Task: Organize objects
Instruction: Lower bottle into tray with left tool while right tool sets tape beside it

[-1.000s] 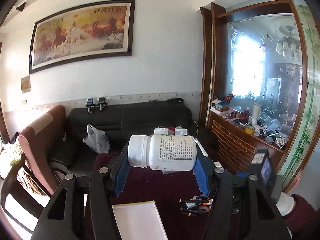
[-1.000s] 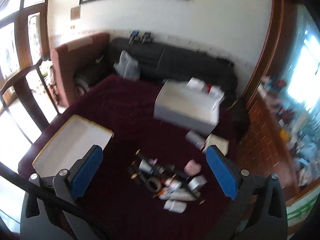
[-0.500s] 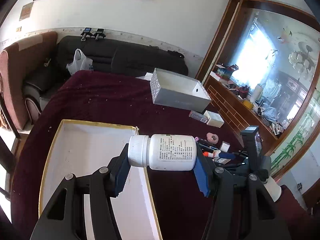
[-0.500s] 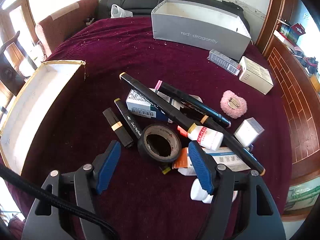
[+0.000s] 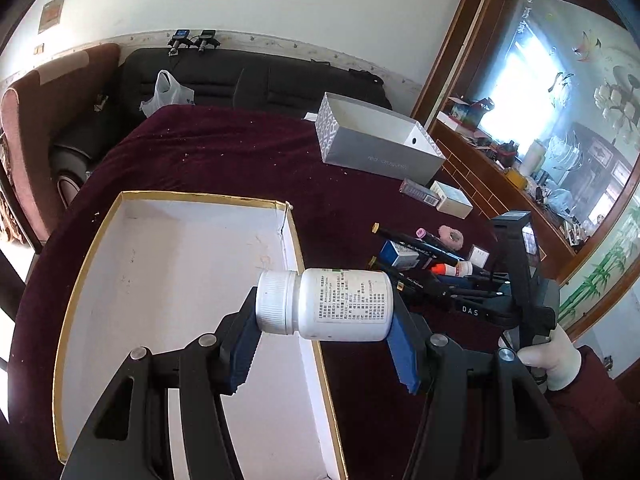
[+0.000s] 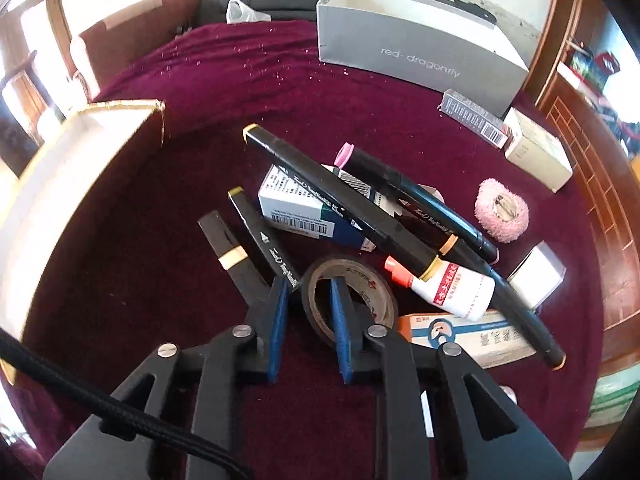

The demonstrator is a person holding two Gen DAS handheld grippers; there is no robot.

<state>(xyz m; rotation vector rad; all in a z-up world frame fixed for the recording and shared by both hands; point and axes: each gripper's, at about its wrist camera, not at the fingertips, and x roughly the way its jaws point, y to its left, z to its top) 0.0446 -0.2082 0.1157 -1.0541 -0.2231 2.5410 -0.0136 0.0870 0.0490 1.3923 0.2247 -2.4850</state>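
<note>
Maroon velvet cloth (image 6: 280,92) covers the table in both views, with a dark sofa (image 5: 256,80) along the wall at the upper edge. Two open containers stand on it: one shallow white tray (image 5: 84,264) with a gold rim at left, and one grey box (image 6: 420,52) at upper centre. The left gripper (image 5: 324,320) grips one white pill bottle (image 5: 344,304) between its blue pads; the bottle lies level, long axis left to right across the frame, cap toward frame left, above the tray's right wall at lower centre of the left wrist view. The right gripper (image 6: 308,312) is clamped on the near wall of one roll of black tape (image 6: 360,296): one pad sits inside the ring, the other outside it. The roll lies flat at lower centre of the right wrist view, its opening facing up. Beyond the tape lies a pile: three black markers and one short black stick with a tan band (image 6: 232,258), all running from upper left to lower right, plus one glue bottle (image 6: 448,288) with an orange cap pointing left. One blue-and-white carton (image 6: 296,208) is partly hidden under the markers. One pink fuzzy roll (image 6: 502,216) sits at right. The tray's lower end is cut off by the frame. In the left wrist view, a gloved hand (image 5: 556,364) holds the right gripper's handle at right.
</note>
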